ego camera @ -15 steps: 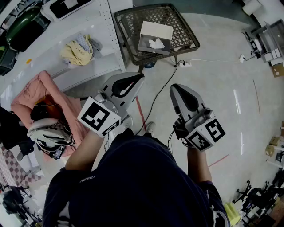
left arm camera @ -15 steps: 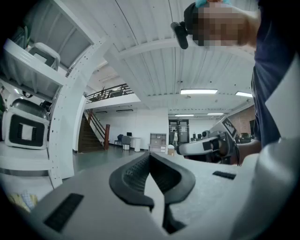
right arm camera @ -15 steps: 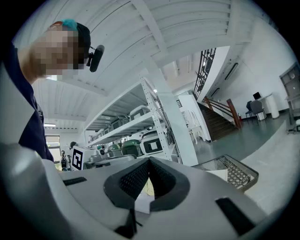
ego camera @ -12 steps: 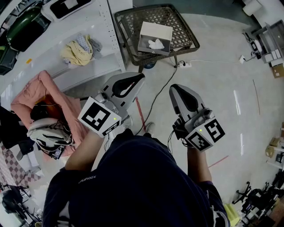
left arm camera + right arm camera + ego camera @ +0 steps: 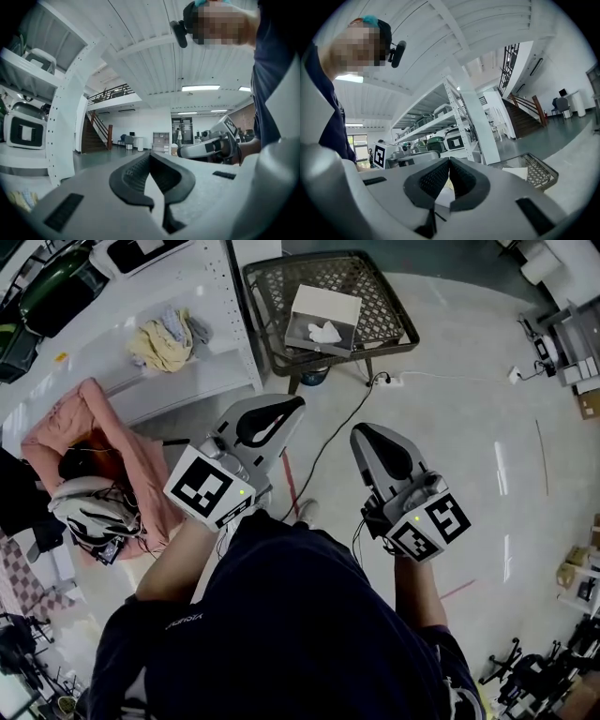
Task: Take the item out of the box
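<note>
White shelving rack [image 5: 187, 343] stood on a pale, glossy floor [image 5: 450, 427], with a wire-mesh desk [image 5: 384, 306] just beside the rack. Beyond the rack rose a staircase [image 5: 529, 117] with a railing; higher than the rack, strip lights [image 5: 200, 87] lit a white ribbed ceiling [image 5: 154, 56].

Open floor [image 5: 469, 427] lies between the table [image 5: 389, 310] and the left claw [image 5: 296, 403] and right claw [image 5: 357, 433], both held well short of it. A black cable [image 5: 330, 442] lies flat across that gap. The box [image 5: 324, 320] sits with bare mesh around it and its top uncovered. A white shelf [image 5: 220, 329] stands just left of the table, while open floor lies to its right.
</note>
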### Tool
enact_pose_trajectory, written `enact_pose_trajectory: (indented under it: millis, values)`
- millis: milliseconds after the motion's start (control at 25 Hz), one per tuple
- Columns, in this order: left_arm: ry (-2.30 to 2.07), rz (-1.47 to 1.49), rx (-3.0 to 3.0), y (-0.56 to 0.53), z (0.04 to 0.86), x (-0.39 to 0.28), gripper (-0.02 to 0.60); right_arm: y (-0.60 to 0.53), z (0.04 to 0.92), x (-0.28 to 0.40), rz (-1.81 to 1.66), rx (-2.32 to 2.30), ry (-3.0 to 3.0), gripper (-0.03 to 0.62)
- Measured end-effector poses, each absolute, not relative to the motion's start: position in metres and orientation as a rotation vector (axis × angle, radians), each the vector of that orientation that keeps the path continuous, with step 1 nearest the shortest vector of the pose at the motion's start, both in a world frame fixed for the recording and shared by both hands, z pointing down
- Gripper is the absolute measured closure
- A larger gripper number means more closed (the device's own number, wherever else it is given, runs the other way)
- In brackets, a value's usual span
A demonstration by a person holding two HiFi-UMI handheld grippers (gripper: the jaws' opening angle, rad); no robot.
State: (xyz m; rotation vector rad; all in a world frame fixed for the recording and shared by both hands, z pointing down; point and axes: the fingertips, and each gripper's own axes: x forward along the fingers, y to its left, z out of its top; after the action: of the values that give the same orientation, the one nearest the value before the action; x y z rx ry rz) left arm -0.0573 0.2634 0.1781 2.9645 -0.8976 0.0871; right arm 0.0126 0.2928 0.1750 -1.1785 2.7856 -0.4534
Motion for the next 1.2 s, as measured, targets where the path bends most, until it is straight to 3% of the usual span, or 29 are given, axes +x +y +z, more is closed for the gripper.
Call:
enact_pose_trajectory:
  millis: [640,1200]
  values:
    - [-0.96,0.118,2.922,0.259,0.198,-0.019,0.575,0.283,0.196,0.061,-0.515,-1.144,2.783,0.569]
    - [-0.922,0.101,2.895,0.149,0.222,-0.019,0.575,0.176,0.217,0.062,-0.567,-1.202,2.776,0.569]
